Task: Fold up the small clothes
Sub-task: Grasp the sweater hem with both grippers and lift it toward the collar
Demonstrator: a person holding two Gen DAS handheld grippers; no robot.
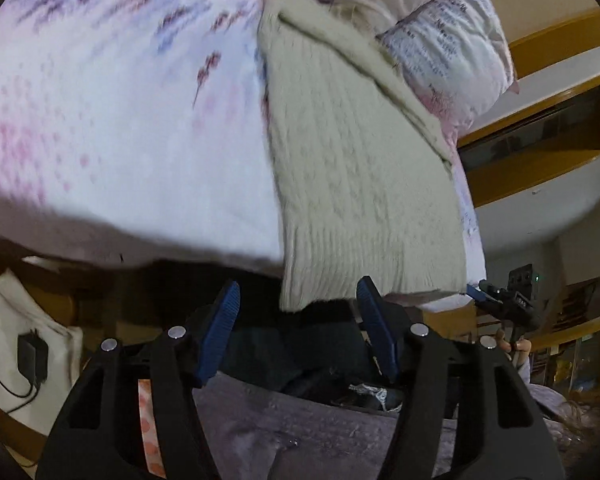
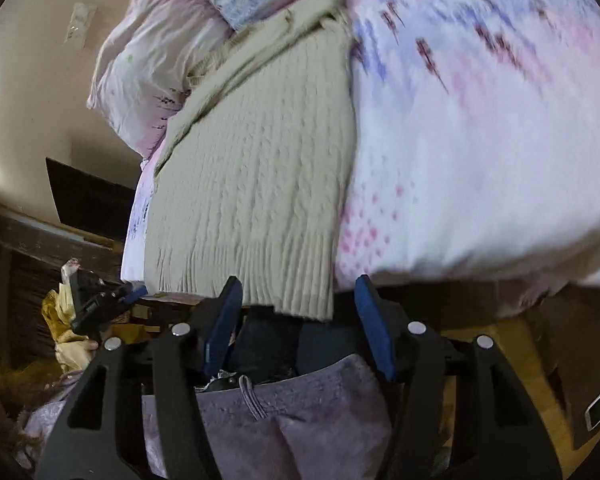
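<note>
A cream knitted sweater (image 1: 360, 168) lies lengthwise on the bed (image 1: 120, 140), its ribbed hem overhanging the near edge, easy to pinch. Left gripper (image 1: 300, 328) and right gripper (image 2: 296, 320) hover wide apart and empty below it.

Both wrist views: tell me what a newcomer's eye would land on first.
A cream cable-knit sweater lies lengthwise on the bed, its ribbed hem hanging over the near edge. It lies on a white sheet with pink and purple print. Below the hem, the left gripper and right gripper are both open and empty.
</note>
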